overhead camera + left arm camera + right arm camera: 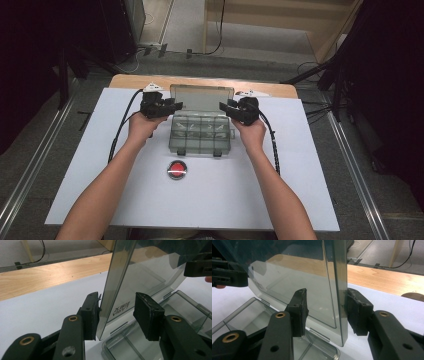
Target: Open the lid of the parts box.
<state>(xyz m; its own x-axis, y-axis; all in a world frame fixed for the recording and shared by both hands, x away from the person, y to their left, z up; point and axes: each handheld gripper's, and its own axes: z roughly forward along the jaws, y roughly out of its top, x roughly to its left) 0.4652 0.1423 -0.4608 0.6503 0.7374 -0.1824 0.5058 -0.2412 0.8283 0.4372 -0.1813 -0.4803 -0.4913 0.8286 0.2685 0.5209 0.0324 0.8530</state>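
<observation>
A clear box (201, 132) sits mid-table (300, 190) with its lid (202, 94) raised upright at the far side. The left claw (117, 312) straddles the lid's left edge, jaws spread, one pad touching the edge, the other apart from it. The right claw (327, 308) straddles the right edge, also spread, outer pad against the rim. A red button (177, 169) lies near the box's front.

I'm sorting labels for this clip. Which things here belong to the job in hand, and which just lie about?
In the job:
- clear compartment box
- its raised lid
- left tool, jaws either side of the lid's edge
- right tool, likewise

Lying about:
- red button
- white table sheet
</observation>
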